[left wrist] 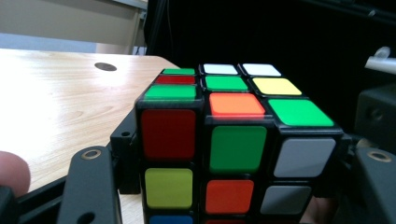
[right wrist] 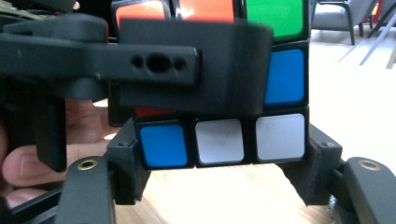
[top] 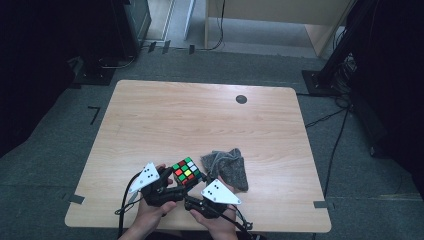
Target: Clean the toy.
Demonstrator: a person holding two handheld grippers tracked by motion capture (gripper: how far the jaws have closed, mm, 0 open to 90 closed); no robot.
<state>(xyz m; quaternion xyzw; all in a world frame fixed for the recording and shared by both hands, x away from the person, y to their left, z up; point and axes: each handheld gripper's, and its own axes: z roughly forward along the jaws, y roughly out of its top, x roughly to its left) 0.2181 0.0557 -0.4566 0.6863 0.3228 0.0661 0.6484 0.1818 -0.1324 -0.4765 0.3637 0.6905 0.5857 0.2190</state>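
Between my two hand-held grippers: cube (top: 186,171), pinched by the left hand-held gripper (left wrist: 236,154) and the right hand-held gripper (right wrist: 219,161). Just right of the right one: grey cloth (top: 227,165) on table (top: 200,120).

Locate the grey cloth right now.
In the high view the grey cloth lies crumpled on the table near its front edge, just right of the Rubik's cube, beyond the right gripper.

In the right gripper view, the left gripper (right wrist: 140,70) hides most of the cube (right wrist: 219,140); its top row runs off the upper edge.
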